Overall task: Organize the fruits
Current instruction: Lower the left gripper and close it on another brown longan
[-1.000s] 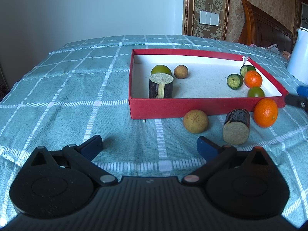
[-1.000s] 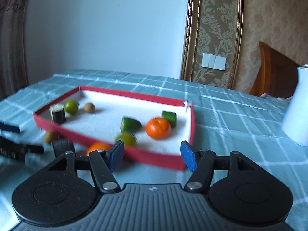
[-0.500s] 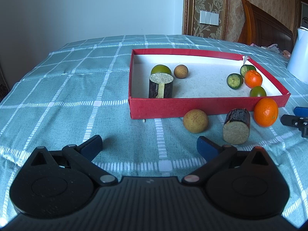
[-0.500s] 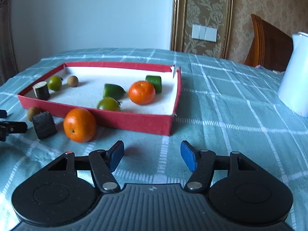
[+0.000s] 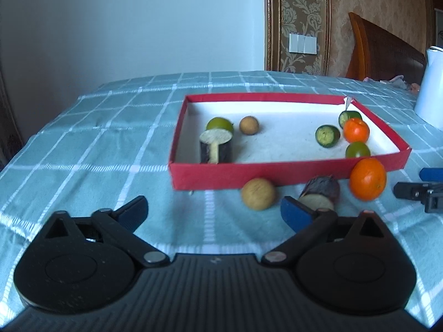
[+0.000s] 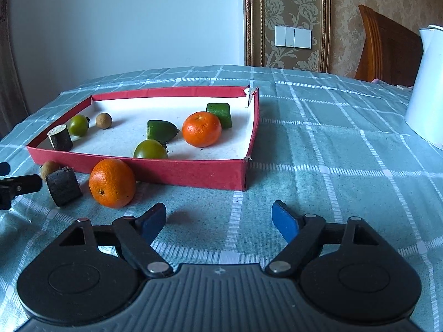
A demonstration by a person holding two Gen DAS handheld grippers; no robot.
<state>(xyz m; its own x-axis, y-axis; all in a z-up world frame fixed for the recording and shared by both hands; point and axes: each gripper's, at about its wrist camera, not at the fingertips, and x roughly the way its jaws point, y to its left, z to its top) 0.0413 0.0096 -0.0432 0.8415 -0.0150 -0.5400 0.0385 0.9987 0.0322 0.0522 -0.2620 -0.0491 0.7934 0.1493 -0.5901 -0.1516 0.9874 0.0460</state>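
Note:
A red box (image 5: 277, 175) (image 6: 177, 170) with a white floor holds several fruits: an orange (image 6: 201, 129), green fruits, a small brown longan (image 5: 249, 125) and a dark cut cylinder (image 5: 216, 149). On the cloth in front of the box lie a tan longan (image 5: 259, 193), a dark cylinder piece (image 5: 321, 192) (image 6: 63, 186) and an orange (image 5: 367, 178) (image 6: 112, 182). My left gripper (image 5: 214, 211) is open and empty, just short of the longan. My right gripper (image 6: 218, 221) is open and empty, to the right of the loose orange.
A white kettle (image 6: 427, 88) stands at the right on the checked teal tablecloth (image 6: 332, 149). A wooden chair back (image 6: 387, 47) and a wall lie behind. The right gripper's tips show at the right edge of the left wrist view (image 5: 415, 191).
The right gripper has swung down and left, and the loose orange now sits closer to it. The left gripper has edged forward towards the longan and dark cylinder. Both stay open.

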